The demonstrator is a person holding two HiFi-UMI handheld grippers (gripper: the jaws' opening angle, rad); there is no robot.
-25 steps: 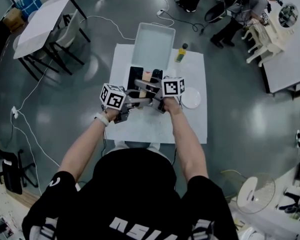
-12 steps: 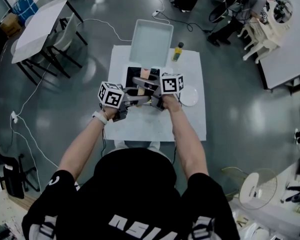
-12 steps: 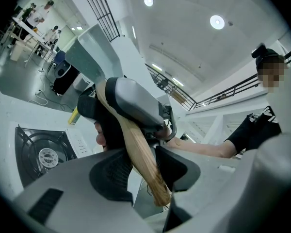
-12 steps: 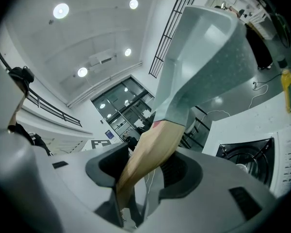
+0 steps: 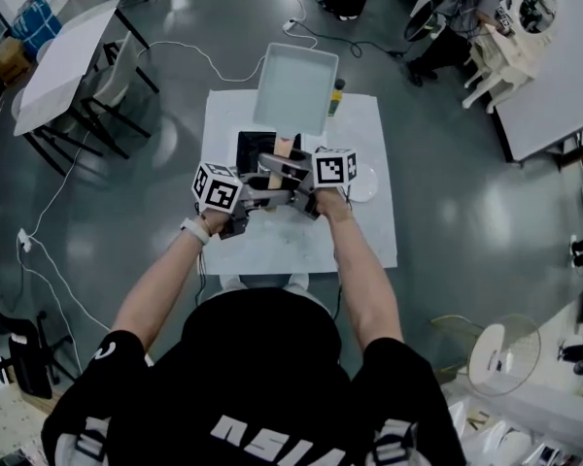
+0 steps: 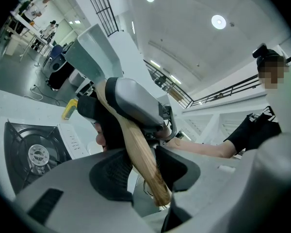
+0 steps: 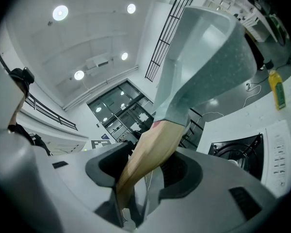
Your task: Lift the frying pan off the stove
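Observation:
The square grey frying pan (image 5: 294, 87) hangs in the air, tilted, above the black stove (image 5: 253, 149) on the white table (image 5: 369, 236). Both grippers clamp its wooden handle (image 5: 280, 151). My left gripper (image 5: 257, 200) holds the handle's near end, and my right gripper (image 5: 293, 177) holds it closer to the pan. In the left gripper view the handle (image 6: 141, 154) runs between the pads of the left gripper (image 6: 138, 168), with the stove (image 6: 34, 152) below. In the right gripper view the right gripper (image 7: 148, 173) grips the handle (image 7: 153, 149) under the pan (image 7: 208, 57).
A white plate (image 5: 365, 184) lies on the table right of the grippers. A yellow bottle (image 6: 70, 109) stands behind the stove, partly covered by the pan in the head view. Tables, chairs, floor cables and other people surround the table.
The pan has risen away from the stove and now covers most of the bottle in the head view. More of the burner shows beneath it. Both grippers kept their hold on the handle.

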